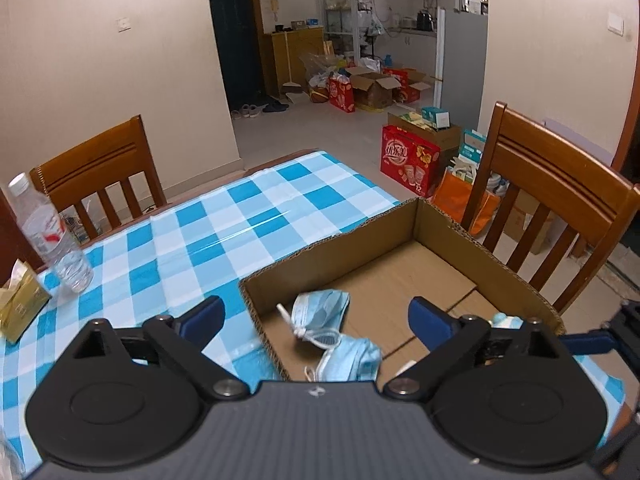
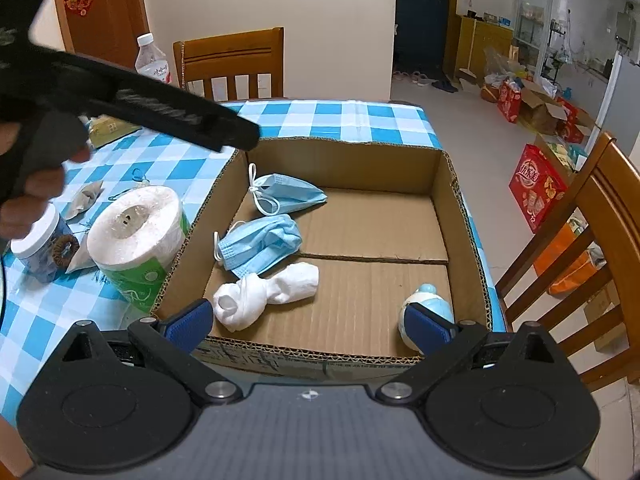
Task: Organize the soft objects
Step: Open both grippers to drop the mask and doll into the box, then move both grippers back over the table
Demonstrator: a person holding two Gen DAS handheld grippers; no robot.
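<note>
A shallow cardboard box (image 2: 352, 156) sits on the blue checked table. Inside lie two crumpled blue face masks (image 2: 286, 194) (image 2: 260, 246), a rolled white sock (image 2: 264, 290) and a small blue-and-white soft object (image 2: 430, 304). My right gripper (image 2: 307, 327) is open over the box's near edge, with nothing between its pads. My left gripper (image 1: 316, 320) is open above the box's left corner; the two masks (image 1: 320, 310) (image 1: 352, 360) lie loose below it. A toilet paper roll (image 2: 136, 232) stands on the table left of the box.
A water bottle (image 1: 48, 232) and a yellow tissue pack (image 1: 20, 308) stand at the table's left. Near the roll are a white-lidded jar (image 2: 40, 248) and small packets (image 2: 86, 198). Wooden chairs (image 1: 560, 208) (image 2: 232, 64) flank the table. A hand (image 2: 32, 192) holds the left tool.
</note>
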